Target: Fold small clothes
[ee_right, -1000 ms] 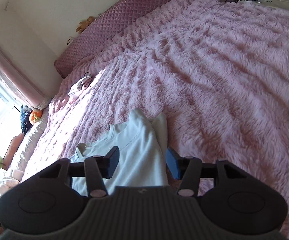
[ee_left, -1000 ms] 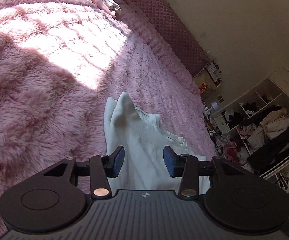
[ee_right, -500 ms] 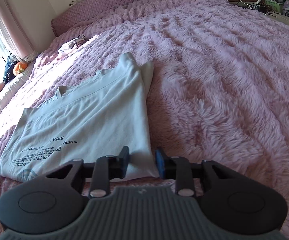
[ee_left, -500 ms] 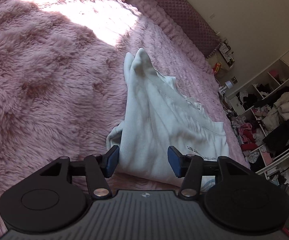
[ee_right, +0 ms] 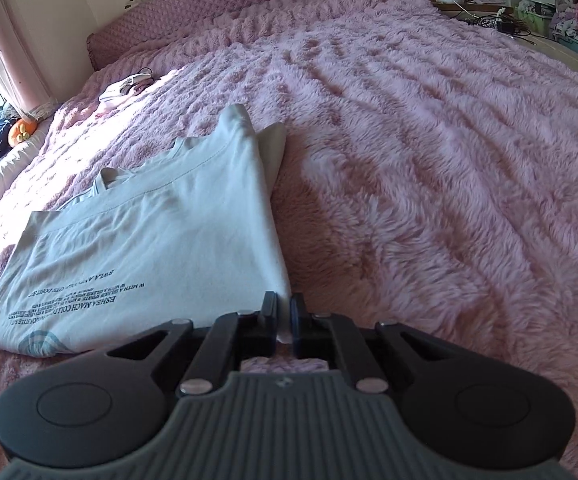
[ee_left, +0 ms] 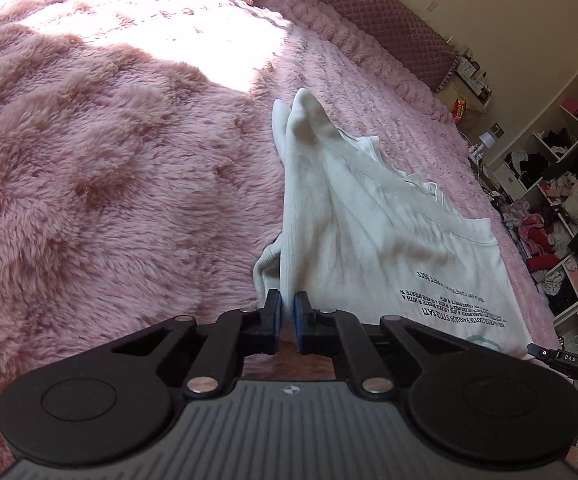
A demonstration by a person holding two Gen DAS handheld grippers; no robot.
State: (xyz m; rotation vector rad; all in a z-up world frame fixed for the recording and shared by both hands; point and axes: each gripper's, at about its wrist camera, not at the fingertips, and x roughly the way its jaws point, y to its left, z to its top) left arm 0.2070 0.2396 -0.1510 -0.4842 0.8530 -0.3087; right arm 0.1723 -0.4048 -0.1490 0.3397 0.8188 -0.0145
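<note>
**Both tongs pinched on the near hem corners of the shirt**

The left tongs (ee_left: 287, 316) are clenched on the left near corner of the white cotton T-shirt with black printed lettering (ee_left: 401, 248), a thin ridge of fabric rising from between the blue pads. The right tongs (ee_right: 284, 318) are likewise clamped on the opposite near corner of the shirt (ee_right: 149, 248). The garment lies on the fluffy pink plush bedspread (ee_right: 429, 168), body flat with sleeves seemingly already tucked in, though the far end is bunched and hard to read.

The shirt looks light, limp and thin; it should drape and sag between the two grips. Corners or hem edges seem the best hold, pinching all layers together. The shaggy pile may drag on the cloth, so lifting rather than sliding seems wise.
</note>
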